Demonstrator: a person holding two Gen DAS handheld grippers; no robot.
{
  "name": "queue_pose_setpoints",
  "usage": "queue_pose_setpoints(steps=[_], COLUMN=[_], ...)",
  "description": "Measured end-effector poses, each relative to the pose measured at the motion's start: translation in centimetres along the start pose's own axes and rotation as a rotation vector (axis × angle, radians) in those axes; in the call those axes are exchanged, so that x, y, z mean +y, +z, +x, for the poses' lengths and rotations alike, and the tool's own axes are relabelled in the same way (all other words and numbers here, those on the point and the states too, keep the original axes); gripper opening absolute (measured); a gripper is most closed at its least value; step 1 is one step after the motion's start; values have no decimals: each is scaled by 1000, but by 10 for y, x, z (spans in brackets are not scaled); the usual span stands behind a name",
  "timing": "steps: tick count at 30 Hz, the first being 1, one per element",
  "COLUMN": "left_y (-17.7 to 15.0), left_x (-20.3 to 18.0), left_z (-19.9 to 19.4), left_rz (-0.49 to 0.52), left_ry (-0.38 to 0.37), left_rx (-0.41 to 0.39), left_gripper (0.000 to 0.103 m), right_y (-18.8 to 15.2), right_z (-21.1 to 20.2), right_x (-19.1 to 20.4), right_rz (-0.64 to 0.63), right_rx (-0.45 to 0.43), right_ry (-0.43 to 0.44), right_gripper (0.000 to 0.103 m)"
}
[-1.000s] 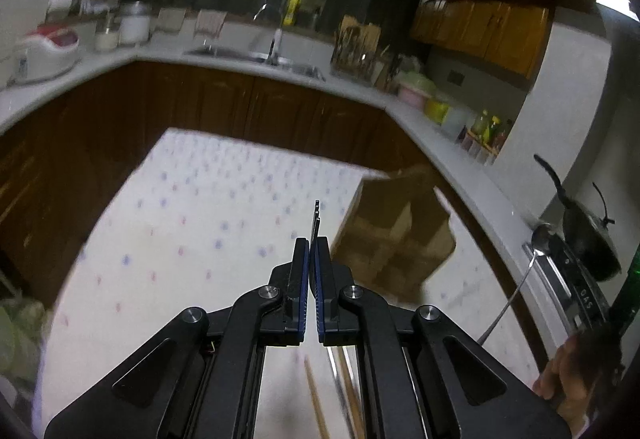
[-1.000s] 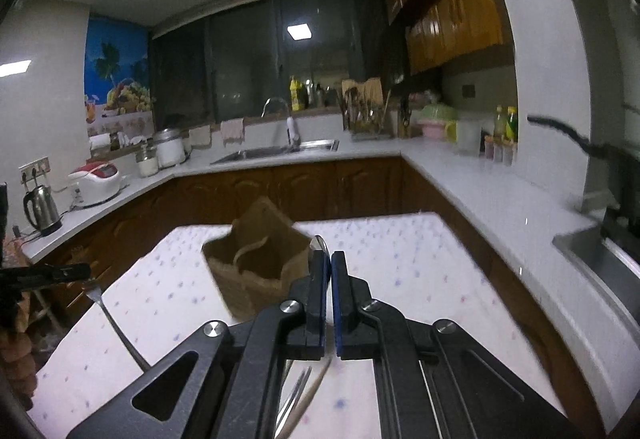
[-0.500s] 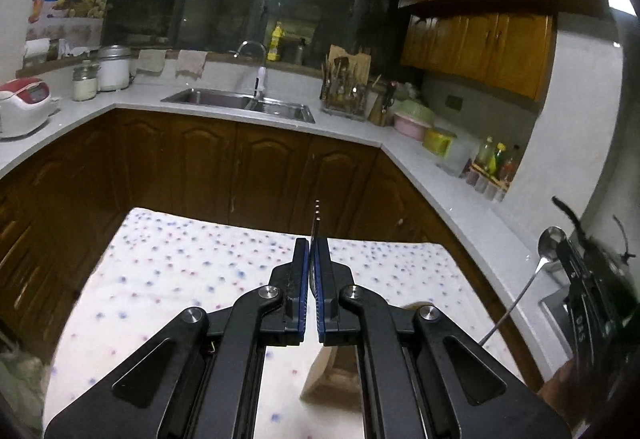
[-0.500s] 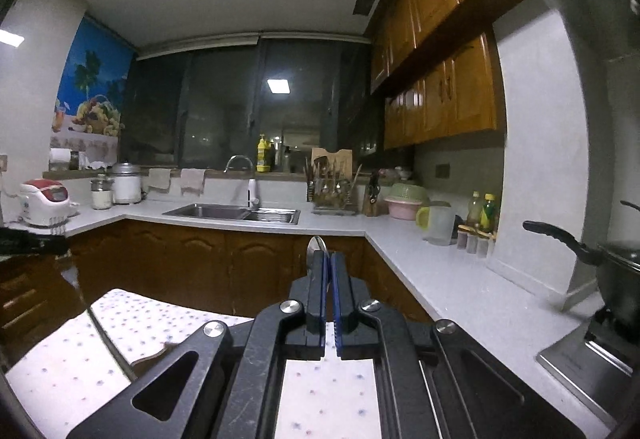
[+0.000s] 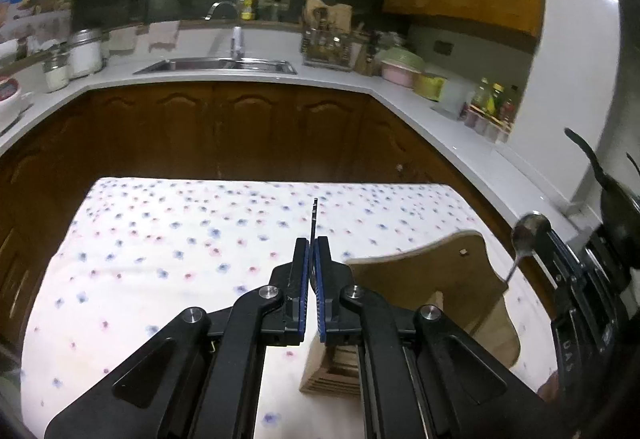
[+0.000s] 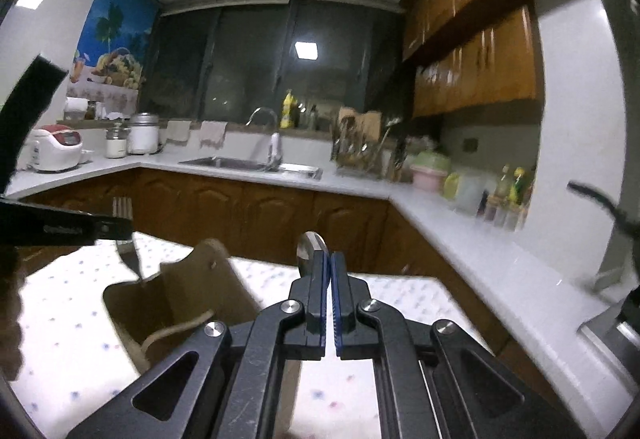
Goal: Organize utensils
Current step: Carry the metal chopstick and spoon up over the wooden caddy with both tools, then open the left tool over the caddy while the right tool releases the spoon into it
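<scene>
My left gripper [image 5: 312, 245] is shut on a metal fork [image 5: 314, 217], seen edge-on, its tines pointing up above the flowered tablecloth [image 5: 180, 239]. The fork's tines [image 6: 122, 209] also show at the left of the right wrist view. My right gripper [image 6: 330, 261] is shut on a metal spoon [image 6: 310, 247], bowl upward; the spoon [image 5: 528, 235] shows at the right of the left wrist view. A wooden utensil holder [image 5: 460, 279] stands on the table between both grippers; its open top [image 6: 160, 303] shows in the right wrist view.
A white counter [image 5: 460, 143] wraps round the table, with a sink [image 5: 216, 65], jars [image 5: 84, 55], a knife rack [image 5: 328, 47], bowls and bottles [image 5: 488, 111]. A rice cooker [image 6: 56, 149] stands far left. A dark pan [image 5: 612, 199] sits at the right.
Both views tilted up off the table, then partly back down. The wooden holder now sits low right of my left gripper and low left of my right gripper. Both stay shut on their utensils.
</scene>
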State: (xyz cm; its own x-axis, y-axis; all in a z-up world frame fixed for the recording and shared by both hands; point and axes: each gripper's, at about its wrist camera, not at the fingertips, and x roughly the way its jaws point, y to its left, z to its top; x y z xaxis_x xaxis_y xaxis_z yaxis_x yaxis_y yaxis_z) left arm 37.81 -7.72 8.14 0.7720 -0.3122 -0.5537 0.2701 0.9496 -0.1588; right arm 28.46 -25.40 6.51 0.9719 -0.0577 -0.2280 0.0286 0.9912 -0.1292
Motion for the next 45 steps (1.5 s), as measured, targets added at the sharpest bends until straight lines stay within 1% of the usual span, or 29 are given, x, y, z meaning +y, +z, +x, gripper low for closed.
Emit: queue_pose_setpoints(steps=[2,5,8,15,16,18,20,22,24,26,28,30,31,32,33,34,38,39,41,43,44,45], left_y=[-1,-2,-2,-3,-4,-4,-4,-5,-5,-7,-9,-12,-15,-18,-21,-25,-40,-45,-55,-64,-70,-75], left_x=[-3,-8,-10,-11,-11,-11,-10,-8,-6,-3,1,6,10,14,17,20,34,38,43,48,51,52], left_z=[0,1,0,-1,-1,-2,-5,-9,-11,-17,-24,-31,-36,-40,-44,-48,-66,-72,-83,-94,-100,-105], left_rz=[12,21,23,14,13,9,4,-5,-15,-28,-40,-57,-69,-81,-90,-102,-153,-164,-182,-198,-208,-217], left_ry=[-10,-18,-17,-17,-20,-21,-14,-10,-16,-14,-9,-5,0,6,10,13,17,18,24,32,31,30], left_rx=[8,17,18,29,32,36,31,25,27,25,19,20,18,17,17,22,41,41,40,43,44,45], left_gripper=[3,3,3,5,7,16,36,41,42,47,49,56,60,62,62,62,64,65,69,72,73,73], right_y=[2,4,4,2,2,3,3,4,4,4,3,4,3,3,4,4,3,3,1,-2,-4,-7], right_z=[-2,1,2,0,-1,-1,-2,-2,-2,-3,-5,-8,-9,-12,-14,-15,-23,-26,-37,-49,-55,-64], right_x=[-4,-17,-24,-30,-31,-32,-33,-35,-35,-37,-37,-39,-40,-41,-42,-42,-47,-48,-52,-55,-57,-59], right_rz=[17,81,109,139,141,143,145,149,153,159,165,174,180,185,188,190,217,226,252,271,281,294], right_rx=[11,41,60,71,70,72,76,80,88,97,102,102,100,98,95,94,107,110,109,104,103,105], right_ry=[23,60,65,77,78,81,85,90,96,105,109,111,112,111,113,114,125,128,132,134,138,147], right_gripper=[2,2,2,2,2,2,2,3,7,7,7,9,14,19,28,33,33,36,49,70,75,82])
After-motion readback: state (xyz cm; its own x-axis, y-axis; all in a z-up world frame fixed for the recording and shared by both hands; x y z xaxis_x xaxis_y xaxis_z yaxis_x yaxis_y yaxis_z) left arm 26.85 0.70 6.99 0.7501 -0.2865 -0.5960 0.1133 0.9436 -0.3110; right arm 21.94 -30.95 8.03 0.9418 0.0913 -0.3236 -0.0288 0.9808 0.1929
